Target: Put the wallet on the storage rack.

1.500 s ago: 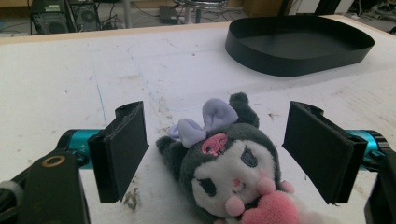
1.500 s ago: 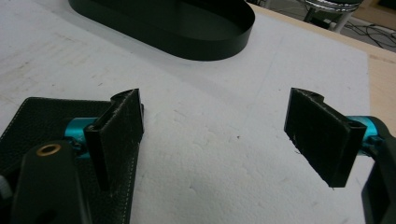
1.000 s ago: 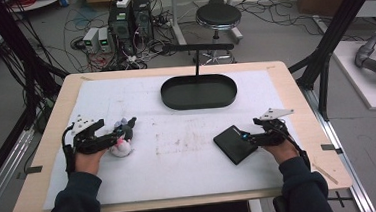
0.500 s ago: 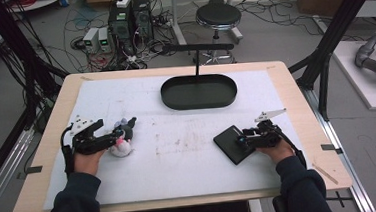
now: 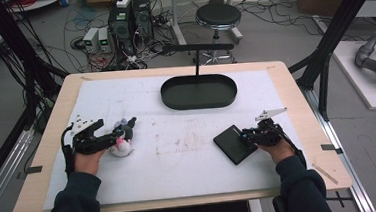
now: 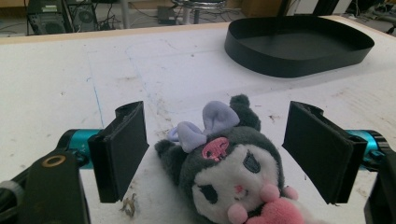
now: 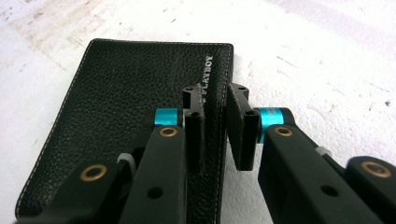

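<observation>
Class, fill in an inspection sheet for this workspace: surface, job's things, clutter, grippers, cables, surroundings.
Surface: white sheet on a wooden table, scuffed and stained mid-way.
Job's things: grey-and-white plush toy with lilac bow; black leather wallet; black oval tray at the far side.
Clutter: nothing seen.
Grippers: left gripper open, jaws either side of the plush; right gripper has just been closing, jaws nearly together at the wallet's edge.
Cables: tangled on the floor beyond the table.
Surroundings: round black stool, computer boxes.

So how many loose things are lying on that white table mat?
3: a plush toy at the left, a black wallet at the right, an oval black tray at the back. Nothing seems hidden.
</observation>
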